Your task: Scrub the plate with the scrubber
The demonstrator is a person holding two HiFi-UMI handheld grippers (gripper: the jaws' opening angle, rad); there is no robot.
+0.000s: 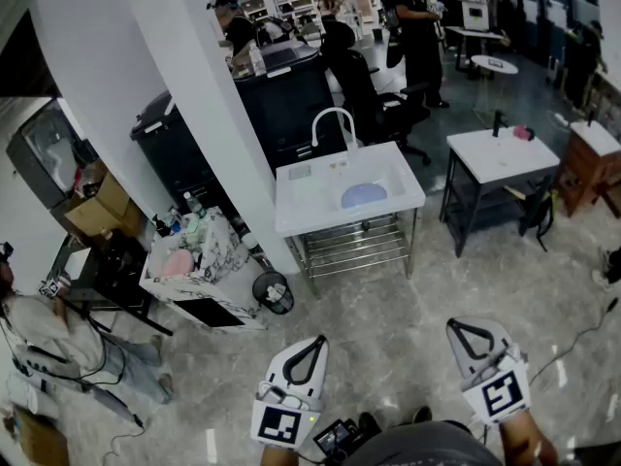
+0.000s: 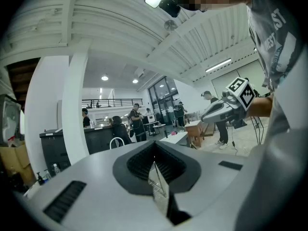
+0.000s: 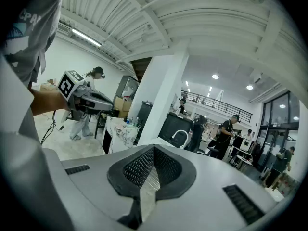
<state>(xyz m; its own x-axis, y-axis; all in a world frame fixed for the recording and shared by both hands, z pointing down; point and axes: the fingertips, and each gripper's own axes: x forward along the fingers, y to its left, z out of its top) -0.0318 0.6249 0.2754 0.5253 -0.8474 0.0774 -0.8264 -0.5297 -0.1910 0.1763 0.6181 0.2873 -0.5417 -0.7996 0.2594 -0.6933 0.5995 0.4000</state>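
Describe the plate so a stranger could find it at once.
Right of the big white pillar stands a white sink unit with a curved tap. The plate lies in its basin, the only pale blue, round thing there.

I stand in an open-plan lab hall: a free-standing sink unit (image 1: 303, 200) on a polished floor (image 1: 388, 309), a black counter (image 1: 286, 100), an office chair (image 1: 361, 81), a white desk (image 1: 500, 155) and people (image 1: 419, 27) working.
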